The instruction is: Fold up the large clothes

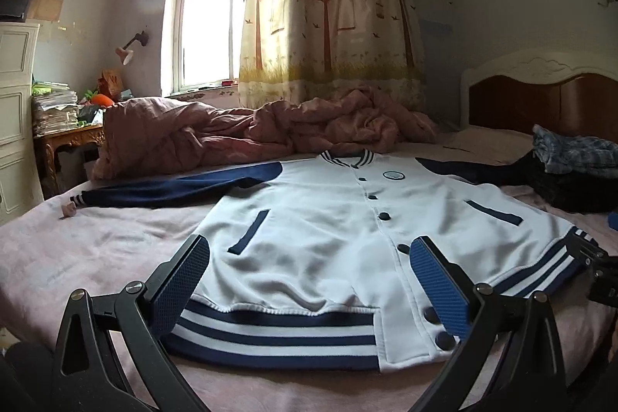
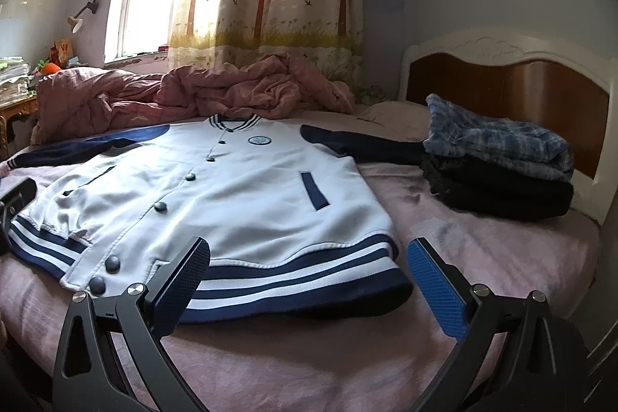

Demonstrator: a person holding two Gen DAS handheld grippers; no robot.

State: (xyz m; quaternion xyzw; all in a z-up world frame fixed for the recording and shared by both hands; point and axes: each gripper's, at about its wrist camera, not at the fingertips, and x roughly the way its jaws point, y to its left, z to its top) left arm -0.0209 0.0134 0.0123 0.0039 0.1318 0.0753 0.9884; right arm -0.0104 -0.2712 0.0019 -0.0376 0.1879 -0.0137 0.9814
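A white baseball jacket (image 1: 328,219) (image 2: 239,188) with navy sleeves, navy snaps and a navy-and-white striped hem lies flat, front up, on the pink bed, collar toward the window. Its sleeves stretch out to both sides. My left gripper (image 1: 309,257) stands open low over the hem's left half, fingers apart with nothing between them. My right gripper (image 2: 309,259) is open too, just above the hem's right corner, and holds nothing. The right gripper's tip (image 1: 595,257) shows at the far right of the left wrist view; the left gripper's tip (image 2: 17,195) shows at the left edge of the right wrist view.
A crumpled pink quilt (image 1: 262,126) (image 2: 185,91) lies behind the jacket. Folded clothes, plaid on black (image 2: 498,161) (image 1: 571,172), are stacked by the wooden headboard (image 2: 510,80). A cluttered side table (image 1: 65,134) and a white cabinet (image 1: 15,111) stand at the left.
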